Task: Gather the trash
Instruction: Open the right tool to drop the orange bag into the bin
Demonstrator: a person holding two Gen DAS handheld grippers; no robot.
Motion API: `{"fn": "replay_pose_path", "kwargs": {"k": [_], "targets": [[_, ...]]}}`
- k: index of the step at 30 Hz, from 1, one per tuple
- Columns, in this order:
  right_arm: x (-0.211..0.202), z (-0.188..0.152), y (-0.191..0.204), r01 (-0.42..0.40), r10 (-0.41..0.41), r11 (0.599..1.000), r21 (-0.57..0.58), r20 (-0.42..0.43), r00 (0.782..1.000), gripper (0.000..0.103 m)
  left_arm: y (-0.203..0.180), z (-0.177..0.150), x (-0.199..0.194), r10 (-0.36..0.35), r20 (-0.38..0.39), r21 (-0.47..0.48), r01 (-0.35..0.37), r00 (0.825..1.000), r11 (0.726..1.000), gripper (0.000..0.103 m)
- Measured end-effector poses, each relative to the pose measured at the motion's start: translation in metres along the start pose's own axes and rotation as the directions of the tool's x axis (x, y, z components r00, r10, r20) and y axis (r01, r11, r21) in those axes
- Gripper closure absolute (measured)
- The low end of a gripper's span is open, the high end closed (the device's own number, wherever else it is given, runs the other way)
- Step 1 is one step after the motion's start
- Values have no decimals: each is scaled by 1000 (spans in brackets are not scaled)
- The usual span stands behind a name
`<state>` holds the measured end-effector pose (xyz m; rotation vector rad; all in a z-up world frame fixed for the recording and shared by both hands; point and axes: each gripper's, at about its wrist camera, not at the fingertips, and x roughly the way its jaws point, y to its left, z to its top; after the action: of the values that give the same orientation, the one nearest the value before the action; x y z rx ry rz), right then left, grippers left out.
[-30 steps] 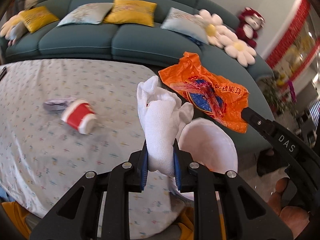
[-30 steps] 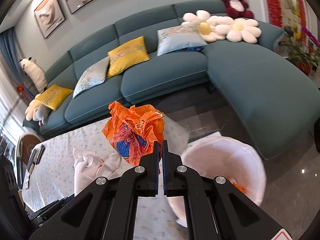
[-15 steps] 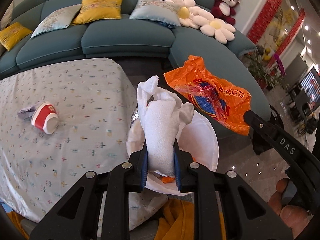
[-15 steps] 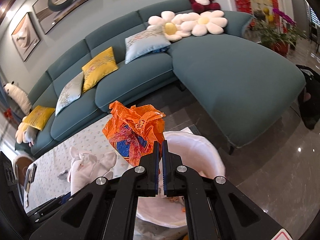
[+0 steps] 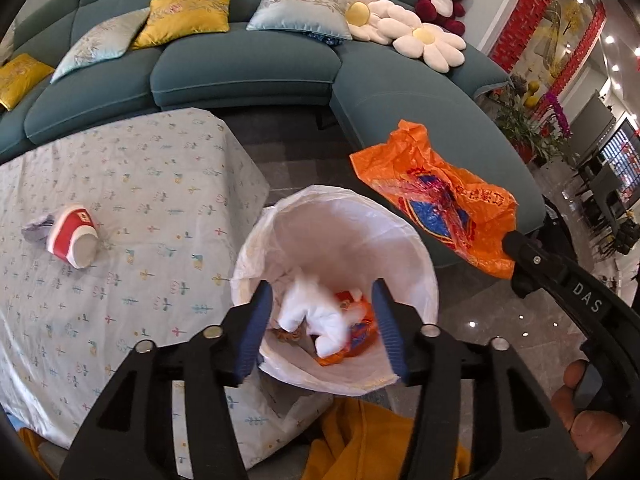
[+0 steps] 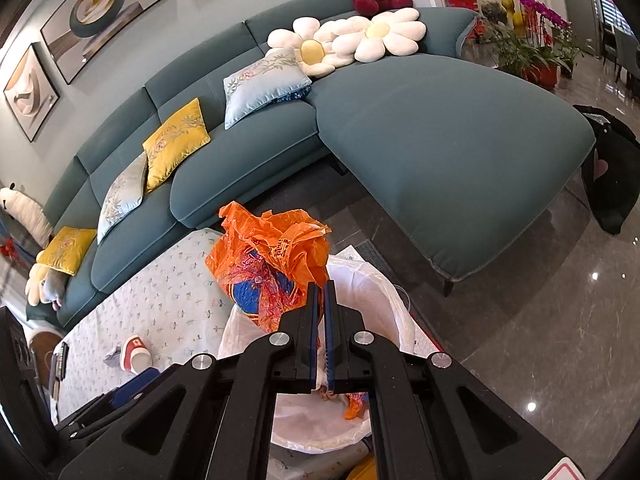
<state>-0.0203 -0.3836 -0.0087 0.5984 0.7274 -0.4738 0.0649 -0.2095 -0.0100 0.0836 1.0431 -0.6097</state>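
My left gripper [image 5: 322, 320] is open and empty, right above a bin lined with a white bag [image 5: 400, 236]. A crumpled white tissue [image 5: 316, 312] lies inside the bin on orange wrappers [image 5: 360, 332]. My right gripper [image 6: 319, 300] is shut on an orange plastic bag [image 6: 268, 256] and holds it above the bin's far rim [image 6: 384, 292]; the bag also shows in the left wrist view [image 5: 440, 200]. A tipped red and white paper cup [image 5: 74, 236] lies on the table, also visible in the right wrist view [image 6: 136, 354].
The table with a floral cloth [image 5: 140, 184] stands left of the bin. A teal sofa [image 5: 248, 60] with cushions curves behind it. A small grey scrap [image 5: 36, 230] lies by the cup. Glossy floor [image 6: 540, 340] spreads to the right.
My left gripper has opened and the white tissue has dropped into the bin. Both grippers have moved over the bin. The right gripper still holds the orange bag.
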Motion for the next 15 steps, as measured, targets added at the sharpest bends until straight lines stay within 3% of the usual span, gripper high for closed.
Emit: {"fn": "replay_pose_path", "kwargs": {"k": [15], "targets": [[10,-6,12,-26,25,1000,-13,-31,999,100,10,1,-2,22,3,-15,-22,1000,1000,51]]}}
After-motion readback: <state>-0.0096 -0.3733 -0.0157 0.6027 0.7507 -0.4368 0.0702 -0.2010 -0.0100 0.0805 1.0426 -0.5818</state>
